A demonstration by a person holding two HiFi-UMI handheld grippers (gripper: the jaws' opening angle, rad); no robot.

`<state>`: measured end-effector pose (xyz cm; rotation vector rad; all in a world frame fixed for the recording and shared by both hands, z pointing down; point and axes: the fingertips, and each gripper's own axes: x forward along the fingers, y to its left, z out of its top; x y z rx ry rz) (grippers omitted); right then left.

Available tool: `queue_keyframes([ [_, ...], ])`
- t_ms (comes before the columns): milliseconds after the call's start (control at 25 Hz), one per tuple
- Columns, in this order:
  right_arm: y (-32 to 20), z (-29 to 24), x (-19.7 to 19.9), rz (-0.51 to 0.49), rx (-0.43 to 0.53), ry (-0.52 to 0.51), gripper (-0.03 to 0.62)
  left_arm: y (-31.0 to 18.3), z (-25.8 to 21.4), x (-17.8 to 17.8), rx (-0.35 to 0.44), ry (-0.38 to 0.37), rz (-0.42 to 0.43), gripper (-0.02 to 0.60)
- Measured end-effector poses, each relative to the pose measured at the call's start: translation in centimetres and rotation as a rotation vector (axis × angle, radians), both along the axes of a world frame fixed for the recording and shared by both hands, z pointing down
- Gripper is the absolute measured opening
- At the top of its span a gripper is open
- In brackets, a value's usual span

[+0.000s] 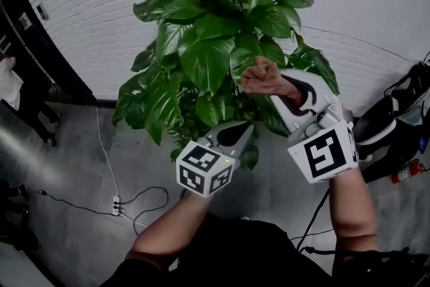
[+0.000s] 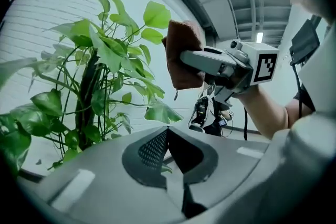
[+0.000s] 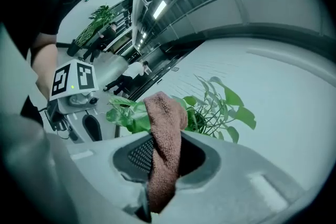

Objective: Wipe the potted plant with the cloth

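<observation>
A tall potted plant (image 1: 215, 37) with broad green leaves fills the middle of the head view; its pot is hidden under the foliage. My right gripper (image 1: 277, 89) is shut on a brown cloth (image 1: 262, 76), bunched up against the leaves on the plant's right side. In the right gripper view the cloth (image 3: 165, 134) hangs between the jaws, with leaves (image 3: 210, 107) just beyond. My left gripper (image 1: 240, 132) is shut with nothing in it, low in front of the plant. The left gripper view shows the stems (image 2: 89, 92) at left and the cloth (image 2: 184, 55) at upper right.
A white brick wall (image 1: 87, 23) curves behind the plant. On the grey floor lie a power strip with cables (image 1: 115, 203). Black equipment (image 1: 396, 124) and a red object (image 1: 406, 171) stand at the right. People stand far off (image 3: 126, 78).
</observation>
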<state>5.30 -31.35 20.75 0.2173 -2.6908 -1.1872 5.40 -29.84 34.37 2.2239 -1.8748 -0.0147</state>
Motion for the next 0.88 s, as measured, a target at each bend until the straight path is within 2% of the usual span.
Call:
queue_keyframes([
  [200, -4.7, -0.4, -3.6, 0.053, 0.075, 0.007, 0.067, -3.0, -0.8, -1.2, 0.007, -0.017, -0.02, 0.017],
  [360, -7.6, 0.3, -6.6, 0.04, 0.133, 0.03, 0.067, -5.2, -1.1, -1.6, 0.001, -0.046, -0.013, 0.017],
  [560, -9.5, 2.1, -8.2, 0.042, 0.119, 0.086, 0.067, -7.1, -1.4, -2.3, -0.008, -0.038, -0.009, 0.017],
  [720, -9.1, 3.9, -8.4, 0.002, 0.088, 0.144, 0.067, -8.0, -2.0, -3.4, 0.002, -0.059, -0.032, 0.017],
  [880, -8.3, 5.1, -8.1, -0.037, 0.063, 0.186, 0.067, -8.5, -1.7, -3.1, 0.004, -0.063, -0.028, 0.017],
])
